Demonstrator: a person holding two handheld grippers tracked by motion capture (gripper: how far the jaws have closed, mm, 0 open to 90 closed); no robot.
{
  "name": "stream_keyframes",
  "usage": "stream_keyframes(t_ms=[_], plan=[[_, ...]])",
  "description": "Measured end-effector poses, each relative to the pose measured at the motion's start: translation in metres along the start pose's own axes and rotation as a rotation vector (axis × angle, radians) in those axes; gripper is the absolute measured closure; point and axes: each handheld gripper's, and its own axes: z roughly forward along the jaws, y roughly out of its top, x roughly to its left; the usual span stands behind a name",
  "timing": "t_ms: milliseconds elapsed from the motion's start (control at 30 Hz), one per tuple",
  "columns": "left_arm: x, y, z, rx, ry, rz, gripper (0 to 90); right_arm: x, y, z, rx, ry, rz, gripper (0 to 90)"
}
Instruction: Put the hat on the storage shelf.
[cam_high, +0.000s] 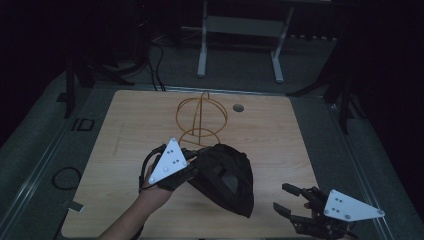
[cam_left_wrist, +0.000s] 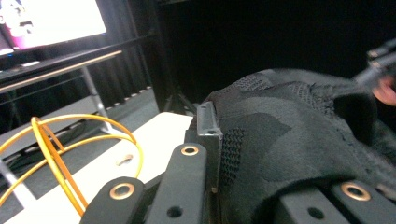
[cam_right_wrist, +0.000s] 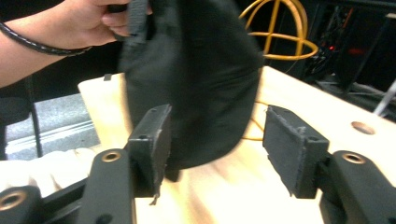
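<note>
Black cap (cam_high: 225, 177): high view; held above the wooden table (cam_high: 280, 135), near its front middle, hanging from the left hand-held gripper (cam_high: 192, 162).
Left hand-held gripper, high view: jaws pressed onto the cap's left edge; grey three-cornered plate on top; the person's left hand (cam_high: 155, 187) grips it from below.
Right hand-held gripper (cam_high: 287, 200), high view: at the table's front right corner, jaws spread, nothing between them, apart from the cap.
Wire stand (cam_high: 201, 117), high view: yellow-orange hoops, upright on the table behind the cap, toward the far middle.
Round hole (cam_high: 238, 107), high view: in the table top, just right of the wire stand.
Black cap (cam_left_wrist: 299, 135), left gripper view: textured fabric lies over the right jaw and against the left jaw's pad; jaws pinch the fabric.
Wire stand (cam_left_wrist: 56, 158), left gripper view: at left, on the table, apart from the cap.
Black cap (cam_right_wrist: 196, 79), right gripper view: hangs blurred beyond the two jaws, its lower edge above the table (cam_right_wrist: 299, 93).
Right hand-held gripper (cam_right_wrist: 212, 140), right gripper view: pads wide apart, holding nothing.
Left hand (cam_right_wrist: 91, 21), right gripper view: at upper left, at the cap's top edge.
Wire stand (cam_right_wrist: 280, 28), right gripper view: behind the cap, at upper right.
</note>
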Motion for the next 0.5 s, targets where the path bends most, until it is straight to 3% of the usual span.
stream_keyframes(t_ms=[33,67,100,167,233,267,367,500], plan=[[0.004,-0.001,-0.002,-0.007,-0.042,-0.006,88.5,-0.003,0.001,0.0,0.0,-0.002,-0.001,43.1],[0.004,-0.001,-0.002,-0.007,-0.042,-0.006,88.5,-0.003,0.001,0.0,0.0,-0.002,-0.001,43.1],[0.007,-0.002,-0.007,-0.042,-0.104,0.015,88.5,-0.005,0.003,0.0,-0.003,0.002,-0.018,44.7],[0.009,-0.002,-0.01,-0.061,-0.169,0.013,88.4,-0.009,0.007,0.004,-0.007,0.024,-0.028,45.8],[0.01,-0.001,-0.01,-0.062,-0.177,0.016,88.4,-0.01,0.01,0.01,-0.008,0.037,-0.042,47.0],[0.013,-0.001,-0.011,-0.073,-0.225,0.007,88.4,-0.009,0.013,0.015,-0.006,0.057,-0.061,47.0],[0.016,-0.001,-0.012,-0.1,-0.303,0.004,88.4,-0.006,0.02,0.023,-0.01,0.095,-0.107,47.8],[0.016,-0.001,-0.01,-0.093,-0.346,-0.003,88.4,-0.001,0.032,0.038,-0.02,0.155,-0.174,48.8]])
